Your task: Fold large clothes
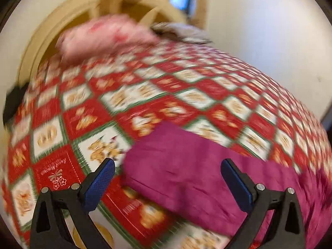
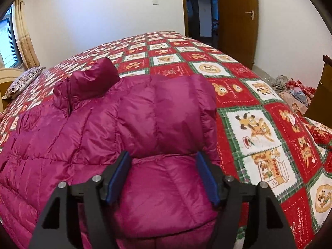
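A magenta puffer jacket (image 2: 116,128) lies flat on a red patchwork bedspread (image 2: 259,124). The right gripper (image 2: 164,178), fingers apart, straddles its folded sleeve. The left gripper (image 1: 168,184), fingers wide apart, hovers over the jacket's edge.

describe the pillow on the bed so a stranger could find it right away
Start at the bed's red checked quilt and follow it toward the window. The pillow lies at that far edge, beyond the magenta puffer jacket. It alone has thin dark stripes.

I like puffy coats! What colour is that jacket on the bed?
Magenta, a purplish pink; the jacket shows best in the right wrist view.
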The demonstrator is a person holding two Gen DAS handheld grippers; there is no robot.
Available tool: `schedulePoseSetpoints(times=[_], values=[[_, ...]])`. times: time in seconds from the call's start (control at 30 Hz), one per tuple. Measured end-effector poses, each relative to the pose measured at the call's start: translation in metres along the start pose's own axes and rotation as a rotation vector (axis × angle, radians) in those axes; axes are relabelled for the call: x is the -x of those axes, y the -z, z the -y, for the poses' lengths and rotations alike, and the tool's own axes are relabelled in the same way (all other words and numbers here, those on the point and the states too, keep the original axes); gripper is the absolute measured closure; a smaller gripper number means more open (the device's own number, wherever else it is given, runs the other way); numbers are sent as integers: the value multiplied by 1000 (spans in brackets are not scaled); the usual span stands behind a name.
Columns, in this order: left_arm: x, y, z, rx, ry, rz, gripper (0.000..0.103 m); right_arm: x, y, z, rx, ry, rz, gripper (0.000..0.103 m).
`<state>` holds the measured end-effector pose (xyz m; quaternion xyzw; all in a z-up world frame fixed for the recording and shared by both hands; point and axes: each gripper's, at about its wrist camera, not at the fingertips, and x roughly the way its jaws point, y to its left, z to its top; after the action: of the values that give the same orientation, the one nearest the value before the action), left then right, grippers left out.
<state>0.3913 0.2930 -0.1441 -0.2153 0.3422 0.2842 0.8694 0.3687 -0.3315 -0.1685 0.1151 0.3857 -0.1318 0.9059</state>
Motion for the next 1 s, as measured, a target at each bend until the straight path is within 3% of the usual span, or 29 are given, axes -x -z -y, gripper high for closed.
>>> schedulePoseSetpoints(times=[0.13, 0.27, 0.3, 0.37, 0.4, 0.47, 0.57, 0.67, 0.8, 1.0], values=[[-36, 5, -17, 48, -22, -112, 1, 0, 0, -1, 5, 6, 0, 33], [-36, 19, -10, -21, -40, -68, 3, 0, 0, -1, 6, 7, 0, 33], [-36, 24, -6, -42, -41, -60, 8, -1, 0, -1, 7, 8, 0, 33], [-37, 25, -5, -64, -54, -57, 39, 0, 0, -1, 9, 9, 2, 33], [-37, 24, -6, -68, -44, -56, 45, 0, 0, -1, 9, 8, 2, 33], [-34, 23, -6, -73, -24, -42, 66, 0, 0, -2, 9, 8, 2, 33], [-29, 19, -3, -78, 11, -36, 82, 0, 0, -1, 5, 4, 3, 33], [-13, 14, 11, -103, 36, 5, 86, -1, 1, 0, 1, 1, 5, 33], [31, 8, 52, -176, 136, 106, 86, 0, 1, 1, -8, -8, 8, 33], [123, 29, 151, -387, 406, 255, 90, 0, 1, 3, -16, -25, 13, 32]])
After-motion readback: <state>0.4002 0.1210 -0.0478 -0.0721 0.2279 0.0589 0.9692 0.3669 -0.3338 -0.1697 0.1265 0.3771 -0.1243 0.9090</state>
